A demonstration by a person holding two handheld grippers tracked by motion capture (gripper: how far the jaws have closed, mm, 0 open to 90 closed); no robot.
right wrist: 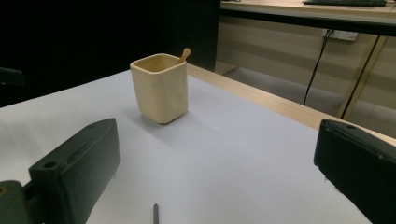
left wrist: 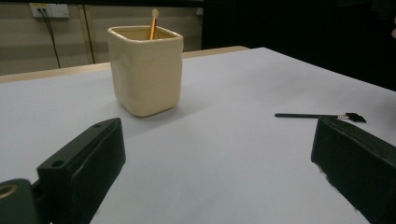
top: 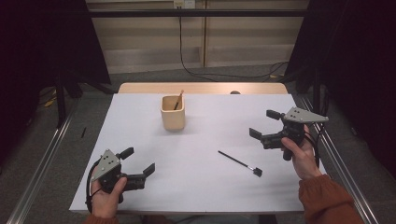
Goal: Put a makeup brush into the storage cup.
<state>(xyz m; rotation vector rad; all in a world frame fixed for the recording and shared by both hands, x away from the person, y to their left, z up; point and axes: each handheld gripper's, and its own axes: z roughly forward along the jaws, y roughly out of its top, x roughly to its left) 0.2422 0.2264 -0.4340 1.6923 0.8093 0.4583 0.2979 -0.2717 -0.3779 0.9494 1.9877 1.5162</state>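
Note:
A cream square cup [top: 173, 112] stands on the white table cover [top: 201, 186] toward the back, with an orange-handled stick [top: 178, 100] leaning inside it. A thin black brush [top: 239, 163] lies flat right of centre. My left gripper [top: 138, 159] is held near the front left edge, open and empty; its view shows the cup [left wrist: 145, 69] ahead and the brush [left wrist: 319, 115] to the right. My right gripper [top: 264, 123] hovers at the right side, open and empty, facing the cup [right wrist: 160, 87], with the brush's handle tip [right wrist: 155, 213] just below it.
A wooden table edge [top: 201, 87] runs along the back of the white cover. Metal rails [top: 42, 163] flank both sides of the table. Black cables [top: 196, 70] trail on the floor behind.

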